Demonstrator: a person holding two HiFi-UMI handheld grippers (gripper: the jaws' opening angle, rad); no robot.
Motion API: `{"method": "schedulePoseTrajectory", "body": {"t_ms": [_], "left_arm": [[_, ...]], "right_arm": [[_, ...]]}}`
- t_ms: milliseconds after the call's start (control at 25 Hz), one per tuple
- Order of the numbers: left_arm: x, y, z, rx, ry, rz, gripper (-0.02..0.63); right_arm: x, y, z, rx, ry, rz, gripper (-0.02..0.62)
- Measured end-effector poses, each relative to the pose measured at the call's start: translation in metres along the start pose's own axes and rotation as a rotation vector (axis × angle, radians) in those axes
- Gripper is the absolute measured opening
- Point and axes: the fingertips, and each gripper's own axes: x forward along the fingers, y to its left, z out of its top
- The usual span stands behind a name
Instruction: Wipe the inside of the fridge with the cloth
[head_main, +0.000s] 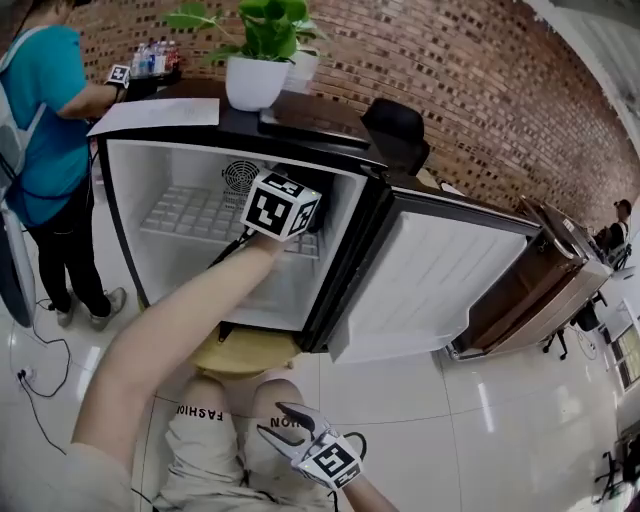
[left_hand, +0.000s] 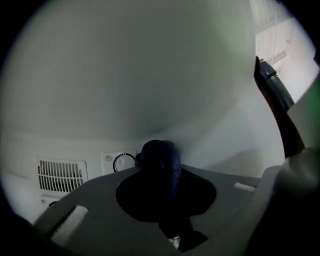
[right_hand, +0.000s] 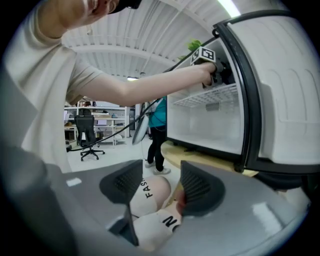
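Left gripper view: left gripper (left_hand: 161, 180) clamps dark cloth (left_hand: 159, 155), perhaps touching fridge (left_hand: 125, 75).

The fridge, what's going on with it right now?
A person has the small fridge open, its door swung to the right. The left gripper is inside, above the wire shelf, shut on a dark cloth near the white inner wall; whether the cloth touches it can't be told. The right gripper hangs open and empty over the person's lap. Someone in a teal shirt stands at the left.
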Motion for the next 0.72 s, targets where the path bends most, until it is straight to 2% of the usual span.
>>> {"method": "schedulePoseTrajectory", "body": {"t_ms": [120,360,440,520,600,640,680,720], "left_arm": [[0.005,-0.001,-0.006,-0.042,0.076,-0.018,0.054],[-0.038,-0.041,-0.019,-0.047,0.175,-0.189,0.054],[-0.062,-0.063,-0.017,-0.019,0.169,-0.256,0.054],[-0.088,-0.085,-0.011,-0.003,0.131,-0.357,0.055],[-0.111,-0.099,-0.005,-0.026,0.079,-0.442,0.055],[-0.118,-0.097,-0.004,-0.052,0.058,-0.443,0.057],[-0.121,-0.087,-0.005,-0.078,0.047,-0.407,0.057],[-0.118,-0.069,-0.007,-0.098,0.052,-0.338,0.057]], "right_arm": [[-0.004,-0.002,0.002,0.007,-0.012,0.001,0.233],[-0.001,0.006,-0.005,0.009,0.002,0.024,0.232],[0.007,0.009,-0.006,0.008,0.009,0.029,0.232],[0.014,0.013,-0.003,0.004,0.008,0.034,0.232],[0.015,0.019,-0.001,0.002,0.009,0.046,0.232],[0.014,0.022,-0.002,0.003,0.015,0.054,0.232],[0.013,0.025,-0.004,0.003,0.023,0.061,0.232],[0.013,0.027,-0.005,0.002,0.03,0.064,0.232]]}}
